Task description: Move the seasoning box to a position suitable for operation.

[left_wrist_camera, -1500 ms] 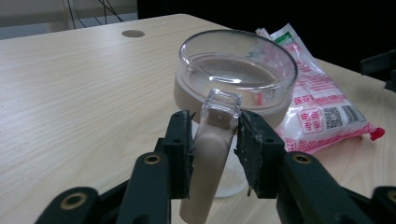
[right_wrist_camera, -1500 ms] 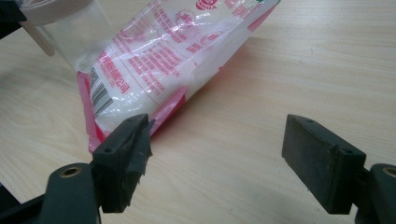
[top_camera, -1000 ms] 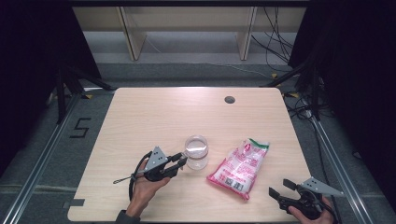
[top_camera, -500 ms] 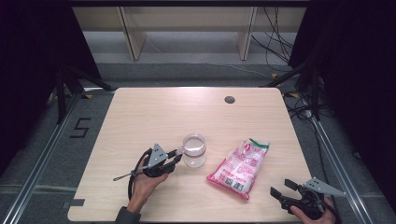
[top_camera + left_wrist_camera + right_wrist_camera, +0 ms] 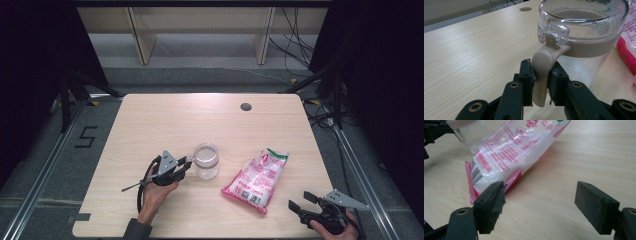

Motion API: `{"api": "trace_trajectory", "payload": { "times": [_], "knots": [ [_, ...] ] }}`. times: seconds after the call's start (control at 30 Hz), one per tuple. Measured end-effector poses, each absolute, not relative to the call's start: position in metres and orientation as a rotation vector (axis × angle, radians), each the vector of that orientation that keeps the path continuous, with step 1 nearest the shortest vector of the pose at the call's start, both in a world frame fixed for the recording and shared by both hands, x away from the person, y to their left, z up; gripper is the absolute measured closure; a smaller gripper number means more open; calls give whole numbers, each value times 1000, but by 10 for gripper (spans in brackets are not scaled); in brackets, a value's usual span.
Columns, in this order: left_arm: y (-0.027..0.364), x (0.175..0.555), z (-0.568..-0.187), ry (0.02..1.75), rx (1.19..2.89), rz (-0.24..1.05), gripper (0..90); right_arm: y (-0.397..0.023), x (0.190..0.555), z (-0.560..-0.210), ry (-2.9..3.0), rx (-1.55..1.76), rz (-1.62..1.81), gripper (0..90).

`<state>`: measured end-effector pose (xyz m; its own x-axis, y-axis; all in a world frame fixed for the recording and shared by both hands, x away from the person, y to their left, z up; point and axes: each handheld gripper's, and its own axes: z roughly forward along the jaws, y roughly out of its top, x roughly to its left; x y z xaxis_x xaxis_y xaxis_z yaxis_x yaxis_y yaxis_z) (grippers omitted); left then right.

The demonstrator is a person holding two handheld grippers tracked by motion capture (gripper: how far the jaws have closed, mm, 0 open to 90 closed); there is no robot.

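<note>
A clear glass jar (image 5: 206, 160) with a tan band stands upright near the middle front of the table. Its beige clip lever (image 5: 544, 67) sticks out toward my left gripper (image 5: 186, 164), which comes in from the jar's left. In the left gripper view the jaws have just been closing, and both pads (image 5: 527, 75) now press on the lever. A pink and white printed bag (image 5: 257, 179) lies flat to the right of the jar. My right gripper (image 5: 299, 202) rests at the front right corner, open, its jaws (image 5: 544, 200) apart just short of the bag's (image 5: 506, 152) near end.
The wooden table (image 5: 175, 120) has a round cable hole (image 5: 245, 106) at the back right. Metal rails run along both sides on the floor. Shelving and loose cables (image 5: 300, 45) lie beyond the far edge.
My left gripper has edged closer to the jar and its jaws have narrowed onto the lever. The jar, the bag and my right gripper have stayed put.
</note>
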<state>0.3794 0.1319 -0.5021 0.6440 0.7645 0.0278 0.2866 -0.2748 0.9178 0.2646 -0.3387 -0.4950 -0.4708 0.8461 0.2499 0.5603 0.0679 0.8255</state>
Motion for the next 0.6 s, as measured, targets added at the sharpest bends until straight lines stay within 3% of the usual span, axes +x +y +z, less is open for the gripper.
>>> {"api": "trace_trajectory", "payload": {
  "times": [0.23, 0.6],
  "knots": [
    [138, 381, -500, 837, 1847, 559, 685, -338, 267, -495, 2044, 1410, 1373, 248],
    [147, 367, -484, 878, 1851, 526, 438, -334, 270, -495, 2074, 1395, 1374, 248]
  ]
}}
